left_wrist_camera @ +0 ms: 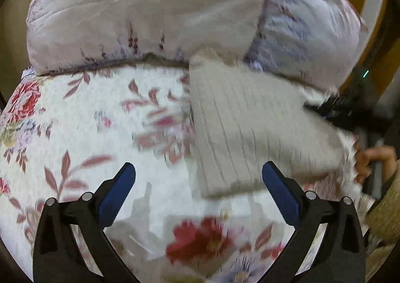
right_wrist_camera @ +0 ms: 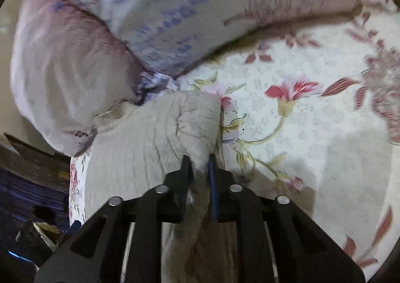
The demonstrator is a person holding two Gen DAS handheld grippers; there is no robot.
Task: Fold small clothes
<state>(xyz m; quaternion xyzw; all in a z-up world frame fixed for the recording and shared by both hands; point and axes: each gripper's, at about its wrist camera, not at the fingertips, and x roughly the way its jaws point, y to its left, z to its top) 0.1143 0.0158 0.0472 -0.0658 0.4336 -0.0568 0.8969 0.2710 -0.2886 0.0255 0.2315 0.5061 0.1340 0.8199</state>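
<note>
The beige ribbed knit garment (left_wrist_camera: 250,128) lies on the floral bedsheet (left_wrist_camera: 100,118), its far end touching the pillows (left_wrist_camera: 150,15) at 12 o'clock in the left wrist view. It appears already doubled into a rough rectangle; both views are motion-blurred, so the layer count cannot be confirmed.

The right hand-held gripper (right_wrist_camera: 198,163) is clamped on a bunched edge of the garment (right_wrist_camera: 140,148), cloth pinched between its fingers and lifted off the sheet. The left hand-held gripper (left_wrist_camera: 198,178) has its jaws wide apart and holds nothing; the garment's near edge lies between its fingertips, slightly toward 1 o'clock.

Judged step: carrying the held edge across to complete a fold.

Procedure, as advised:
- Keep the right clamp firm; ribbed knit probably stretches and may slip.
- Carry the edge low and flat across the body so the lower layer is not dragged.
- Use the left hand-held gripper to pin the near edge or the crease line.
- Align edges before release.

Risk: the pillows crowd the garment at 12 o'clock and may snag the cloth.
</note>
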